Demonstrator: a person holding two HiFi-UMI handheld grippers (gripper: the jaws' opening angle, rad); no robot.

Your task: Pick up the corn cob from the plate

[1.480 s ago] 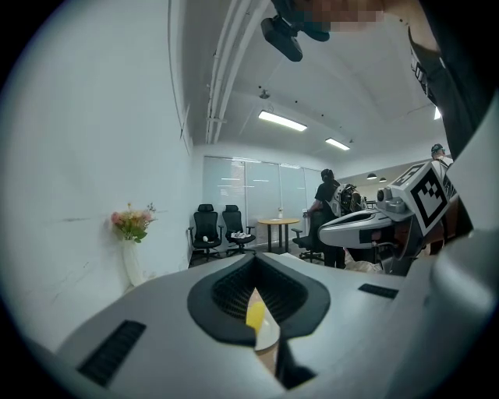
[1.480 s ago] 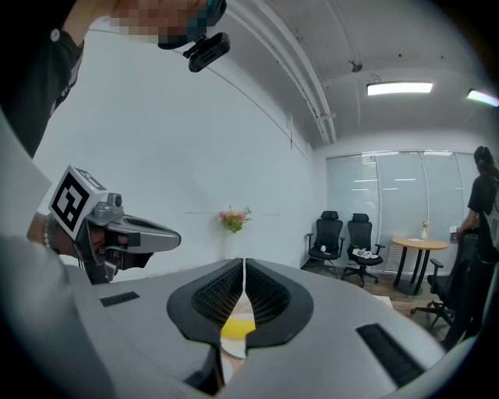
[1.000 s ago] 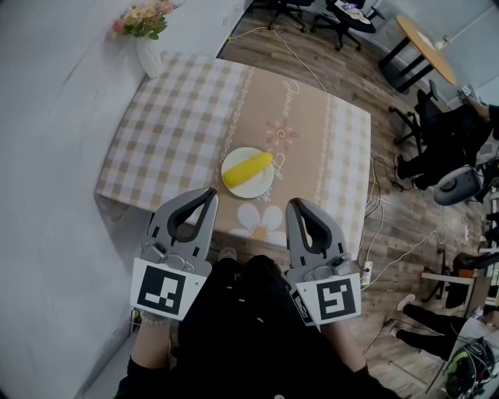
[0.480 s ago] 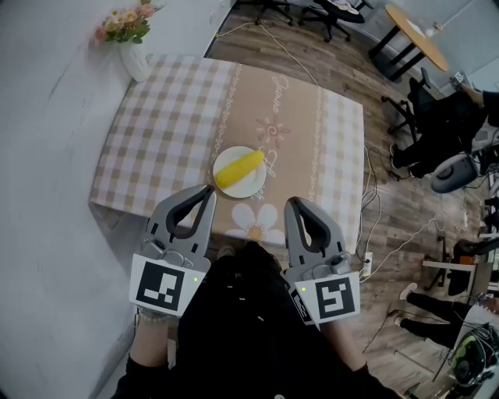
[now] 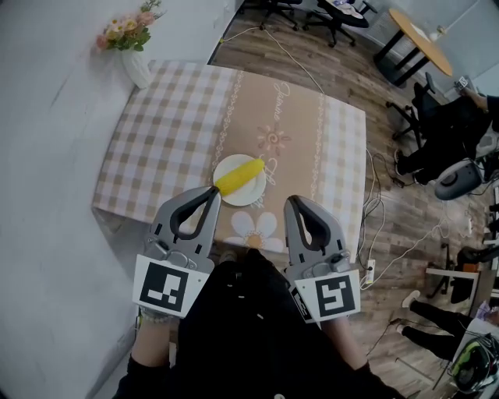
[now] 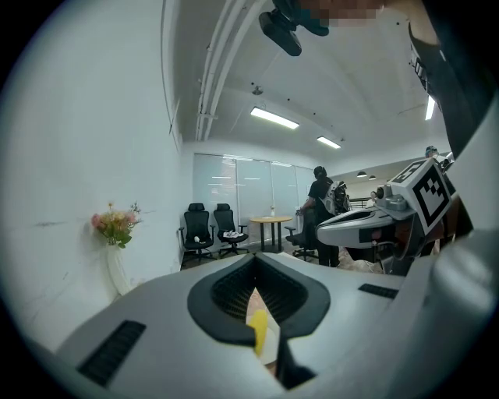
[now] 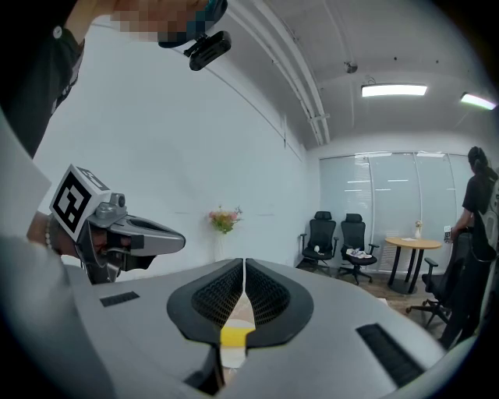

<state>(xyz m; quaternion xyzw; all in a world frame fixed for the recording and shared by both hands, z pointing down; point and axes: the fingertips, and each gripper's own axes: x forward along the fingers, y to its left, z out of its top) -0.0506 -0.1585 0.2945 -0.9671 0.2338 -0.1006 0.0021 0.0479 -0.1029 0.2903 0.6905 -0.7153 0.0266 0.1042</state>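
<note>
1. Person (image 5: 249, 335) in dark clothing, at 6 o'clock in the head view, with a gripper in each hand.
2. Left gripper (image 5: 212, 192): grey, marker cube at its rear, jaws fully together, nothing held. It points toward 12 o'clock. Its tip overlaps the plate's 7 o'clock rim in the head view; contact cannot be judged.
3. Right gripper (image 5: 290, 204): same build, jaws closed to a thin slit, nothing held. It sits just beside the plate at the plate's 4 o'clock, clear of the rim.
4. Plate (image 5: 254, 195): white and round, on the counter's 6 o'clock half, near the front edge.
5. Corn cob (image 5: 239, 177): yellow, lying on the plate, its ends toward 2 and 8 o'clock. No gripper has hold of it, and it shows through the gap of both closed grippers in their own views.
6. Counter (image 5: 171, 132): covered by a cloth, checked at the sides, with a beige flowered band down the middle.
7. Vase (image 5: 134, 62): white, holding pink and yellow flowers, at the counter's 11 o'clock corner by the wall.
8. Floor (image 5: 343, 70): wood plank, with cables (image 5: 382, 234) trailing at 3 o'clock.
9. Round table (image 5: 421, 35): wooden top, at 1 o'clock, with office chairs (image 5: 339, 15) nearby
</note>
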